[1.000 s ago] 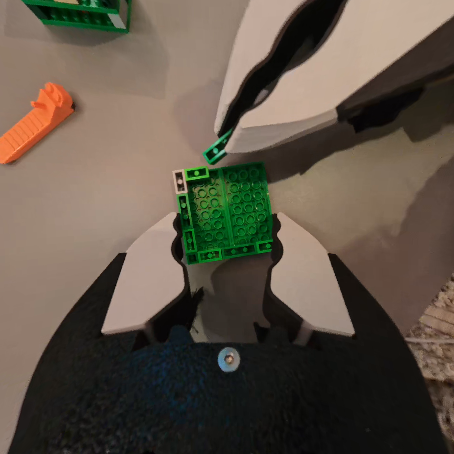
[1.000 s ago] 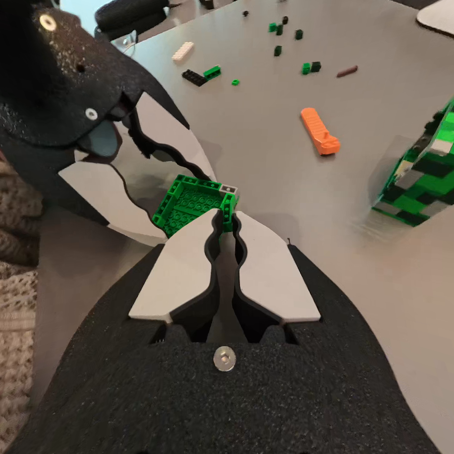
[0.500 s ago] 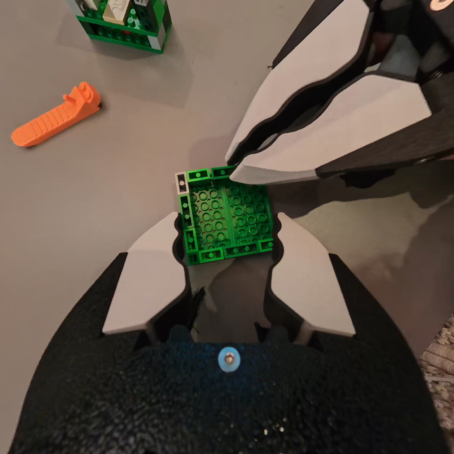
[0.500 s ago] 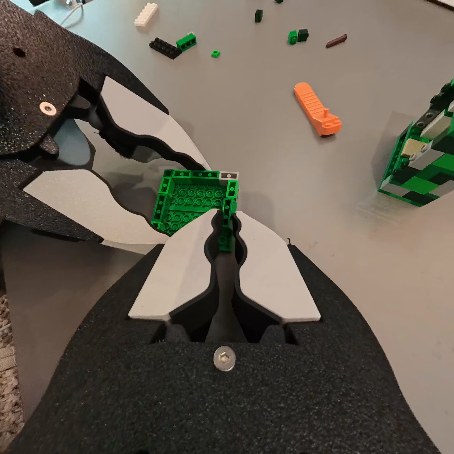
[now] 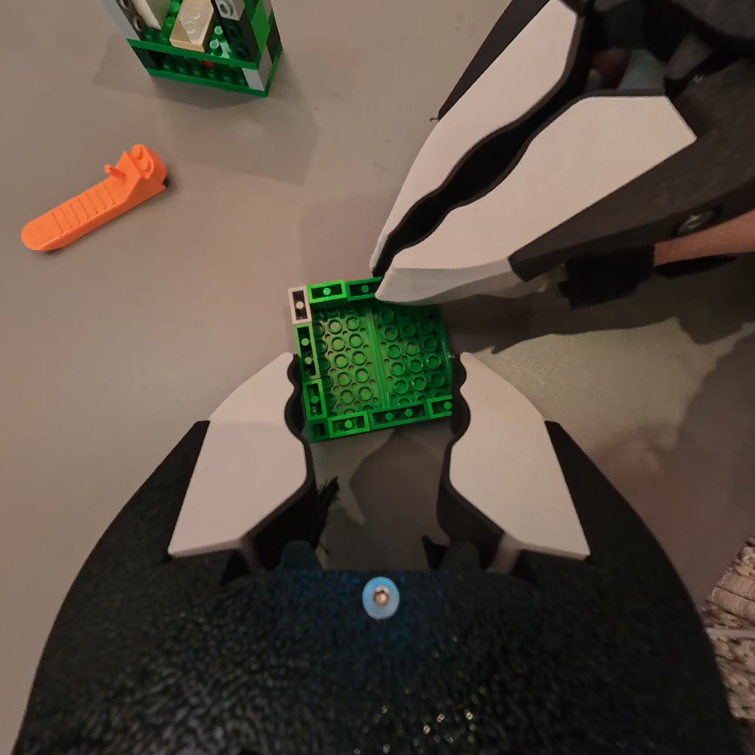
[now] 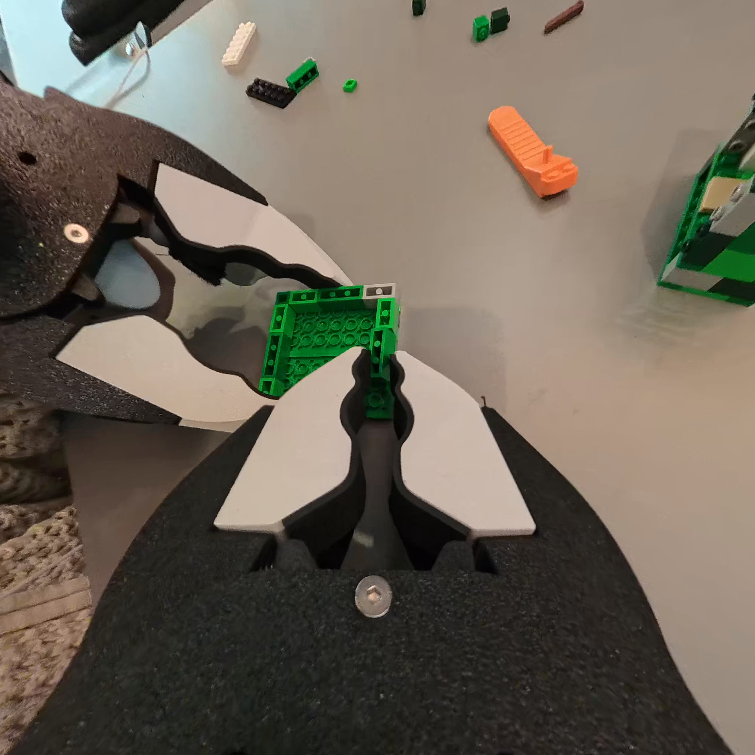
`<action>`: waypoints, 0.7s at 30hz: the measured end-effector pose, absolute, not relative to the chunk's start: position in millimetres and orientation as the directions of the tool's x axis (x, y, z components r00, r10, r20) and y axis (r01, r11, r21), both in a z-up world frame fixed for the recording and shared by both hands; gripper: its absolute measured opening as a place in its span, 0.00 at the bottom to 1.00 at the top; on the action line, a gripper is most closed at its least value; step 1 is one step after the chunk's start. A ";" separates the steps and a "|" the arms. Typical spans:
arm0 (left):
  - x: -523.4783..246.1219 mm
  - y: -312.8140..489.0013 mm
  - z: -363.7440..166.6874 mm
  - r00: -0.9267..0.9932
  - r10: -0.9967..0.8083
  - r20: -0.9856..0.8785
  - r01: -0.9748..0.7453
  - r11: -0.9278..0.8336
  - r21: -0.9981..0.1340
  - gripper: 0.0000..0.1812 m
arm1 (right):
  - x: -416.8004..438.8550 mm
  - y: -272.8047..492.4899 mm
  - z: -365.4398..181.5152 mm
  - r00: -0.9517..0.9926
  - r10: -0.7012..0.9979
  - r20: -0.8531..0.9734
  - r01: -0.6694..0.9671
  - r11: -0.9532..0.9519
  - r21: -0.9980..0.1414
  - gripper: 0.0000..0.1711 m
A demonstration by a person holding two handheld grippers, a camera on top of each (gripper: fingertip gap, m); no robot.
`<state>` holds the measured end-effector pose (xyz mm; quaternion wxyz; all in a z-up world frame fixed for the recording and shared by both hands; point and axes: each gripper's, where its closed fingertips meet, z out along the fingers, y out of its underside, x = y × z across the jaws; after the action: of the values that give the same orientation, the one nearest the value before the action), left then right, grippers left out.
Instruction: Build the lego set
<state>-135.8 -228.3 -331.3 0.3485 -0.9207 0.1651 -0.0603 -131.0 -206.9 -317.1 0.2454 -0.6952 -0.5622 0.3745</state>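
— Since a second ago the right tongs (image 6: 378, 355) have come down onto the green square assembly (image 5: 374, 359); the small green brick (image 6: 380, 392) that hung free of it then now sits in line with the rim.

— And the grip?

— Right tongs clenched on that small green brick, their grey fingers almost meeting around it. Left tongs (image 5: 376, 392) grasp the assembly by two opposite sides; it lies on the bench (image 5: 163, 327), well in from any edge.

— Shape and surface?

— A square of two glossy green plates, underside up, covered in round tube sockets and framed by a raised rim of narrow hollow bricks — all green except one pale grey corner piece (image 5: 299, 304). The fingers are smooth matte grey with wavy black inner edges; the tong bodies are rough, speckled black. The bench is plain, dull grey.

— What does each view add?

— The left wrist view looks straight down into the square and shows a gap in the rim along one side, plus a person's forearm (image 5: 702, 241) behind the right tongs. The right wrist view shows the brick between the fingers, hidden in the other. It also shows loose pieces toward the far edge: a white brick (image 6: 239, 43), a black plate (image 6: 270, 93), small green bits. Both show the orange ridged brick separator (image 6: 531, 151) and a green, black and grey block build (image 5: 200, 41).
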 end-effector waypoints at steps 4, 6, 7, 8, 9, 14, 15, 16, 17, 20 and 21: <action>-135.8 -228.1 -331.2 0.939 -0.345 -0.003 -0.258 -0.697 -0.669 0.39 | -130.8 -206.8 -316.1 0.084 0.964 -0.252 0.587 -0.253 -0.769 0.05; -135.8 -228.1 -331.1 0.939 -0.345 -0.003 -0.258 -0.696 -0.670 0.39 | -130.5 -206.6 -316.0 0.087 0.966 -0.244 0.583 -0.248 -0.774 0.05; -135.8 -228.0 -331.1 0.939 -0.345 -0.003 -0.258 -0.695 -0.671 0.39 | -130.5 -206.7 -315.7 0.086 0.966 -0.245 0.581 -0.248 -0.775 0.06; -135.8 -228.0 -331.0 0.938 -0.345 -0.003 -0.258 -0.694 -0.672 0.39 | -130.5 -207.0 -315.4 0.083 0.966 -0.247 0.579 -0.248 -0.777 0.07; -135.8 -228.0 -331.0 0.938 -0.346 -0.003 -0.258 -0.693 -0.673 0.39 | -130.5 -207.1 -315.3 0.082 0.965 -0.248 0.578 -0.249 -0.777 0.07; -136.2 -227.2 -330.4 0.935 -0.354 -0.006 -0.261 -0.676 -0.689 0.38 | -129.9 -209.6 -303.6 0.032 0.971 -0.238 0.520 -0.220 -0.825 0.10; -136.1 -227.3 -330.2 0.933 -0.359 -0.005 -0.262 -0.673 -0.692 0.38 | -129.5 -209.9 -297.9 0.003 0.977 -0.215 0.493 -0.188 -0.849 0.12; -135.8 -227.6 -330.2 0.931 -0.365 -0.004 -0.265 -0.669 -0.695 0.38 | -128.3 -210.8 -292.1 -0.040 0.983 -0.180 0.466 -0.141 -0.873 0.15; -135.6 -227.8 -330.1 0.928 -0.371 -0.003 -0.268 -0.665 -0.697 0.38 | -126.4 -211.8 -286.9 -0.088 0.987 -0.133 0.441 -0.081 -0.894 0.21; -135.5 -228.0 -329.8 0.921 -0.390 0.004 -0.274 -0.654 -0.705 0.38 | -116.3 -215.4 -282.6 -0.249 0.967 0.047 0.389 0.144 -0.910 0.27; -135.6 -228.0 -329.6 0.919 -0.395 0.010 -0.272 -0.652 -0.708 0.38 | -112.9 -216.4 -284.6 -0.295 0.948 0.122 0.377 0.232 -0.897 0.28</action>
<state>-135.6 -228.0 -329.6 0.3745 -0.9050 0.1842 -0.0818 -112.9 -216.4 -284.6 0.3578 -0.4740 -0.6986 0.3992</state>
